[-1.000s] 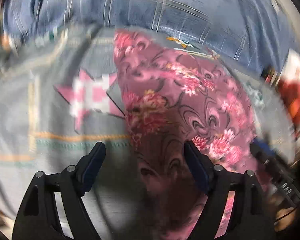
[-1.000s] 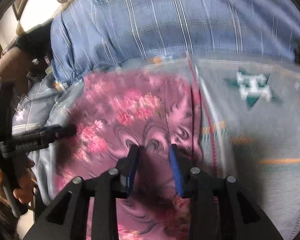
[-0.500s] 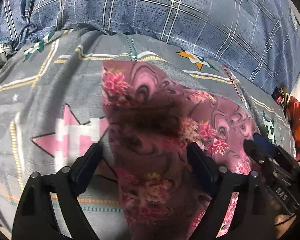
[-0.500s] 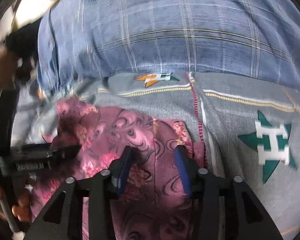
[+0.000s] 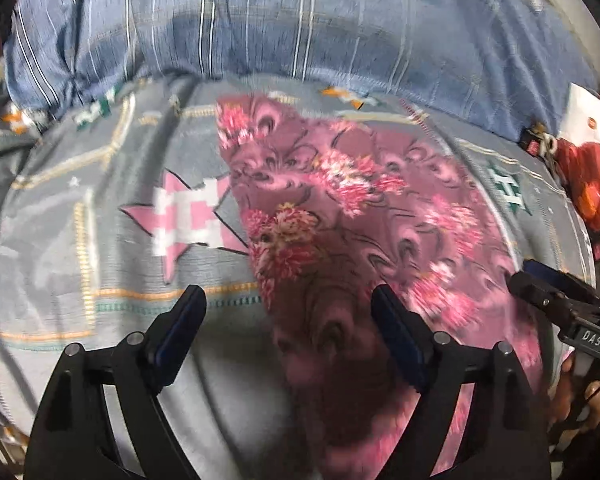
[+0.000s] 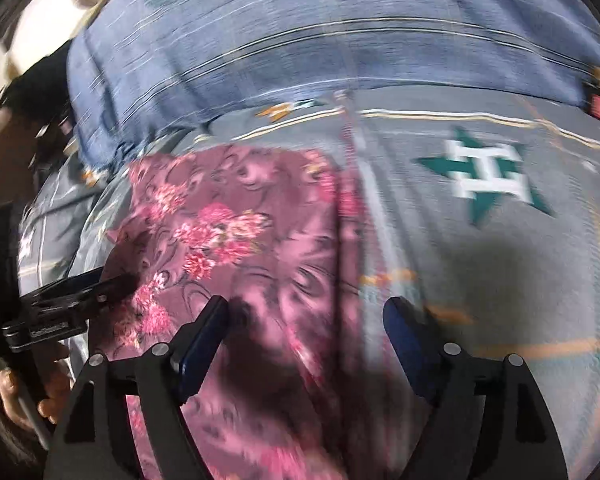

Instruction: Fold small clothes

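Note:
A small pink floral garment (image 5: pixel 360 208) lies spread flat on a grey patterned bedsheet (image 5: pixel 100 280); it also shows in the right wrist view (image 6: pixel 240 232). My left gripper (image 5: pixel 288 312) is open and empty, over the garment's near left edge. My right gripper (image 6: pixel 306 320) is open and empty, over the garment's near right edge. Each gripper shows in the other's view: the right one (image 5: pixel 556 300) at the right edge, the left one (image 6: pixel 80 292) at the left edge. Both views are motion-blurred.
A blue plaid pillow or quilt (image 5: pixel 300 28) lies across the back of the bed, also in the right wrist view (image 6: pixel 320 40). Red and white items (image 5: pixel 588 168) sit at the far right. The sheet (image 6: pixel 500 260) stretches to the right of the garment.
The right gripper has opened wide and let go of the garment. The garment, bunched half a second ago, now lies spread flat. Both grippers have pulled back toward its near edge.

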### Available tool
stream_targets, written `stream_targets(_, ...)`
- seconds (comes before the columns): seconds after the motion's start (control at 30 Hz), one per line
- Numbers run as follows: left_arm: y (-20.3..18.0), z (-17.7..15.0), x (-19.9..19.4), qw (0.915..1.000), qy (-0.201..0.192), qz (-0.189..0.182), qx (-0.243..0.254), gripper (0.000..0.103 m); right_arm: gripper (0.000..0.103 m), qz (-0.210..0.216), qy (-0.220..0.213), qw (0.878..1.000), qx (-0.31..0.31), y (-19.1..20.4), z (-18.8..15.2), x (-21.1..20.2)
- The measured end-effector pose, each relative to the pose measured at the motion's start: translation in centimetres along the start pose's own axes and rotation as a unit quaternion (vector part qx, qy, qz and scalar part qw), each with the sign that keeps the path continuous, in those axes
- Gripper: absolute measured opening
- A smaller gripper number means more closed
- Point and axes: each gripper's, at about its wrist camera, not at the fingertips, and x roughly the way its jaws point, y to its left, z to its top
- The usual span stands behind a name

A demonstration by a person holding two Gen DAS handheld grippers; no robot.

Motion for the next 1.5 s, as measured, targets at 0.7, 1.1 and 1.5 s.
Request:
stream_targets(0.7, 2.9, -4.8, 1.3, 0.9887, 0.053, -0.103, -0.096, 0.103, 0.094, -0.072, 0.041, 0.996, -0.013, -0.7, -5.4, -1.3)
stream_targets(1.1, 0.4, -6.3, -0.3, 0.9947, 0.045, -0.081, -0.046, 0.103, 0.009, 0.019, -0.028, 0.996, -0.084, 2.4, -7.3, -6.6)
stream_targets(1.5, -0.9, -4.0, -3.5, 0.9959, -0.020, -0.087, -0.014, 0.102, 0.029, 0.022, -0.059, 0.998, -0.019, 0.4, -4.8, -7.9)
